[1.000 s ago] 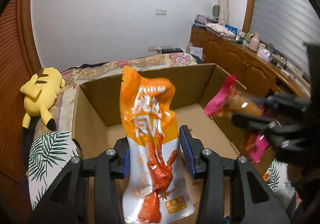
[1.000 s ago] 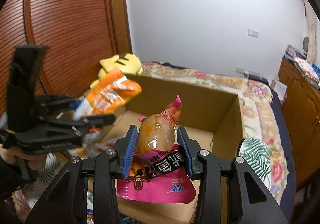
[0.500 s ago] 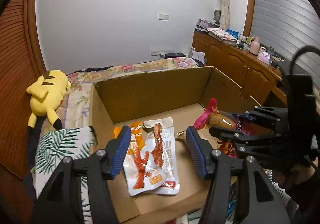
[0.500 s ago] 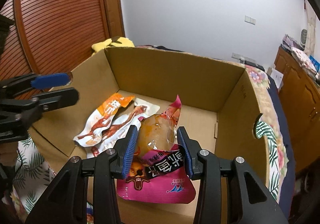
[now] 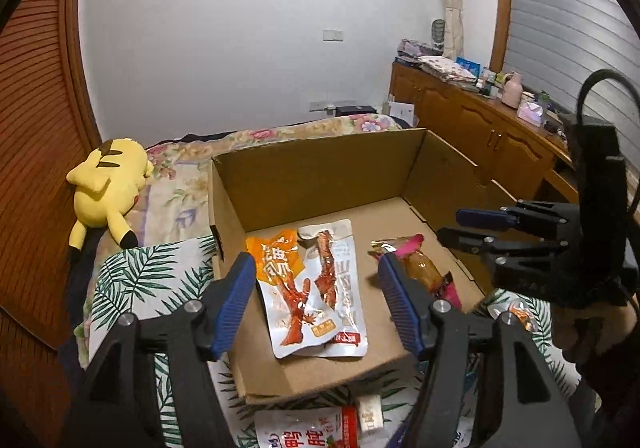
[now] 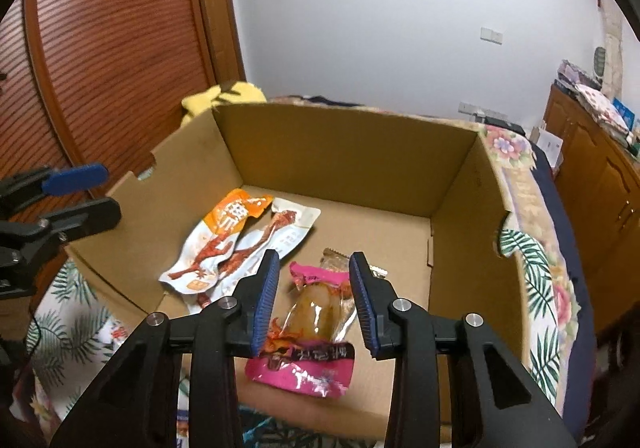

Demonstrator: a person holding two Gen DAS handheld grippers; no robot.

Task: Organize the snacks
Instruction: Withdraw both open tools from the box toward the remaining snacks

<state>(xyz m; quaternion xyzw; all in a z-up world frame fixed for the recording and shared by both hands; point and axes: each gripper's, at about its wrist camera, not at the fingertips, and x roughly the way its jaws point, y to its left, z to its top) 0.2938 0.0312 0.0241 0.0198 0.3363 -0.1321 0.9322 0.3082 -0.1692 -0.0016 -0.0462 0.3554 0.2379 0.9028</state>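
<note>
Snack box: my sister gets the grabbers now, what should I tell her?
Left gripper: open, empty, above the cardboard box.
Right gripper: open, empty, over the pink packet.
In the box: orange packet, white packet partly under it, pink packet on the right.
Left to do: one red and white packet lies on the bed in front of the box.

The right hand-held gripper (image 6: pixel 314 302) is hovering, jaws apart, over a pink plastic snack pouch (image 6: pixel 308 340) lying in a brown cardboard box (image 6: pixel 352 163).
</note>
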